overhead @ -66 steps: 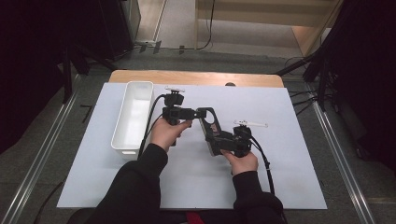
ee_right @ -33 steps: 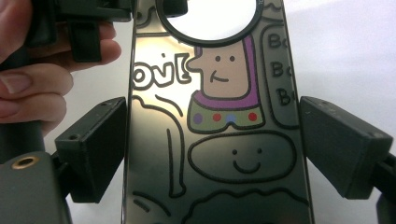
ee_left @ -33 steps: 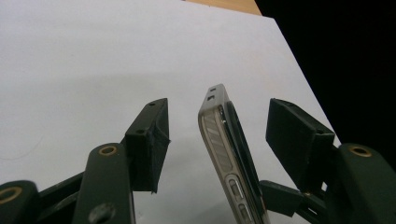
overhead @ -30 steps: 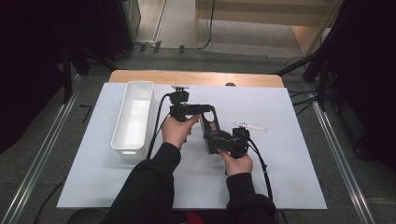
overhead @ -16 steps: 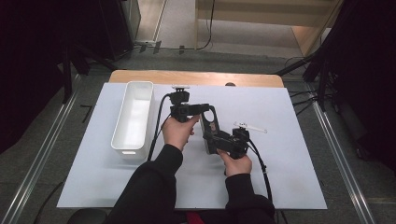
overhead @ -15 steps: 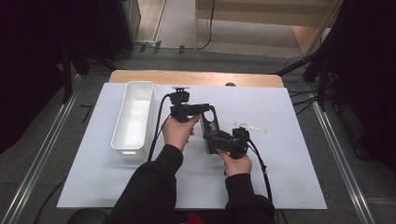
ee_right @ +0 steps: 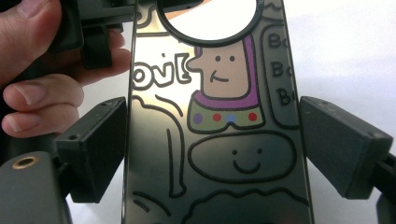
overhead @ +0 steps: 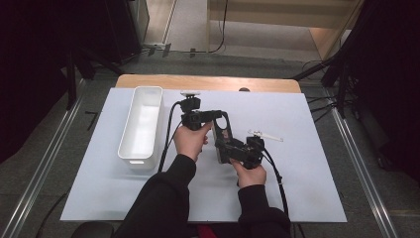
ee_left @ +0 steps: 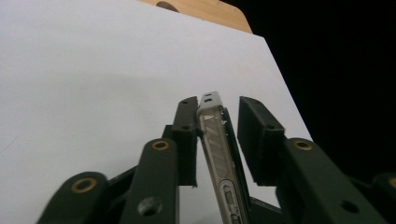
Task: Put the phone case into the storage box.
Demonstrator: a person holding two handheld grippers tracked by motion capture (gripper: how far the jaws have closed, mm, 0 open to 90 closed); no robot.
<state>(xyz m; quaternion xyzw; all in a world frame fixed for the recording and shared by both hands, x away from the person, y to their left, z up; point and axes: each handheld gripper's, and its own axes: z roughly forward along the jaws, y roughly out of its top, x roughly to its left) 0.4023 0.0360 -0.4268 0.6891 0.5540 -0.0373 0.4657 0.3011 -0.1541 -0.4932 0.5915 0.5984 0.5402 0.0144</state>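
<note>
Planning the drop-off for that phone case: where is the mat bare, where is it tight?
Bare: the white mat right of the right gripper, below the small white tool; also the near-left corner below the white bin. Tight: mid-mat, where both the left gripper and the right one meet on the phone case, close beside the bin.

The phone case (ee_right: 215, 116) runs off the top and bottom edges of the right gripper view, so its cartoon drawing and lettering are cut short. In the left gripper view its lower end drops out of frame. Beside it in the high view, a small white item (overhead: 265, 135) is too small to identify.
</note>
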